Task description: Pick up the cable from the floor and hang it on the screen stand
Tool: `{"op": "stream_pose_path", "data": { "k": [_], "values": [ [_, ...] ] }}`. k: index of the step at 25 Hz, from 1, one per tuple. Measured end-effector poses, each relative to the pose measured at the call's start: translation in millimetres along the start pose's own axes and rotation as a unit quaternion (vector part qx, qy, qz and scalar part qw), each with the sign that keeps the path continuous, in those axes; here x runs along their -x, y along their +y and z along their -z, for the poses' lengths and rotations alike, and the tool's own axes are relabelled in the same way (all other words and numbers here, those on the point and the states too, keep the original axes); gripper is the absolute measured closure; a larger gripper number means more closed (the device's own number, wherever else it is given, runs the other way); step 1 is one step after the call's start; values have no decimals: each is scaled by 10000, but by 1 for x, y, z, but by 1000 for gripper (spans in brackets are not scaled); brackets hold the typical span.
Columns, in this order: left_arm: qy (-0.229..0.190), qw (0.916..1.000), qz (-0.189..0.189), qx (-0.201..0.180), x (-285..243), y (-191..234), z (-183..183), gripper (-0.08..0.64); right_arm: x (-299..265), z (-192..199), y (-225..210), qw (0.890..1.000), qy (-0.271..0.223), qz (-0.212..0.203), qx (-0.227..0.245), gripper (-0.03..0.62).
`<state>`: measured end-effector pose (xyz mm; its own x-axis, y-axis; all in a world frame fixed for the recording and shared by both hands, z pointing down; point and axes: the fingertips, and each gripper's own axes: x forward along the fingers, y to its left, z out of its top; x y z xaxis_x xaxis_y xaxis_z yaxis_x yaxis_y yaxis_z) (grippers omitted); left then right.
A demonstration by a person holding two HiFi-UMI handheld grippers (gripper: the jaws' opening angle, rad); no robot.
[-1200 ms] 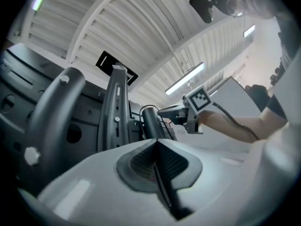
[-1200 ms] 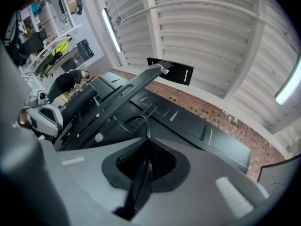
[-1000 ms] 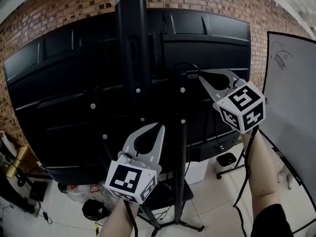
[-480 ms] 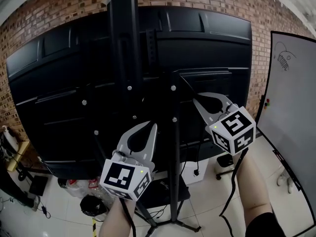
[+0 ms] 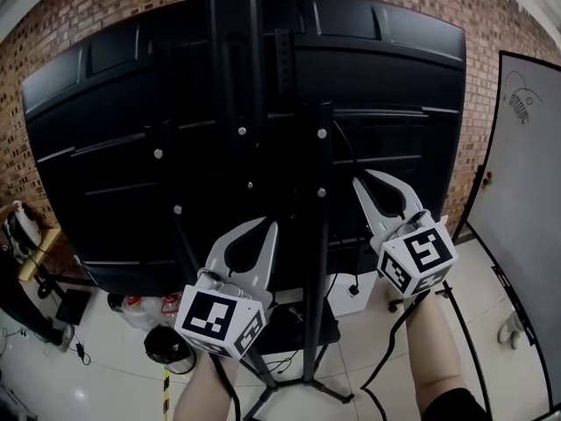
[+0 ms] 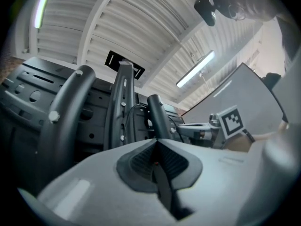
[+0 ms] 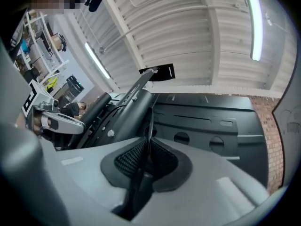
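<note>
The right gripper [image 7: 146,145] was clamped on the thin cable [image 7: 150,124], which ran up-left to the screen stand [image 5: 317,200]; the left gripper [image 5: 266,226], closed and empty, was lower.

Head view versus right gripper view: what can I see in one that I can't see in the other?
Only the head view shows the tiled floor and the whiteboard. Only the right gripper view shows the ceiling light and, close up, the thin cable pinched between the closed jaws of the right gripper. Both show the back of the black screen, the screen stand and the left gripper.
</note>
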<state>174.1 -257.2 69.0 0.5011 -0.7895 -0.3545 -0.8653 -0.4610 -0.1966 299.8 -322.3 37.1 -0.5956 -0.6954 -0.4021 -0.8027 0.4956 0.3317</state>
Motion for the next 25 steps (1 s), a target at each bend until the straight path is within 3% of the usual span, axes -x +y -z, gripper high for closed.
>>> {"op": "stream_pose_path", "data": {
  "k": [4, 8, 12, 17, 20, 25],
  "values": [
    [65, 9999, -140, 48, 16, 3, 6, 555, 29, 14, -5, 9991, -30, 411, -98, 552],
    [47, 9996, -265, 132, 32, 7, 11, 555, 62, 23, -5, 9956, -137, 771, -507, 559],
    [143, 9995, -187, 220, 44, 9, 25, 555, 81, 36, 11, 9922, -169, 987, -746, 577],
    [548, 9972, 151, 478, 62, 6, 57, 555, 96, 52, 60, 9929, -212, 929, -716, 584],
    [703, 9957, 426, 426, 75, -6, 73, 555, 102, 67, 91, 9937, -143, 851, -710, 584],
    [1118, 9900, 701, 506, 107, -24, 117, 555, 117, 118, 152, 9924, 564, 613, -908, 584]
  ]
}}
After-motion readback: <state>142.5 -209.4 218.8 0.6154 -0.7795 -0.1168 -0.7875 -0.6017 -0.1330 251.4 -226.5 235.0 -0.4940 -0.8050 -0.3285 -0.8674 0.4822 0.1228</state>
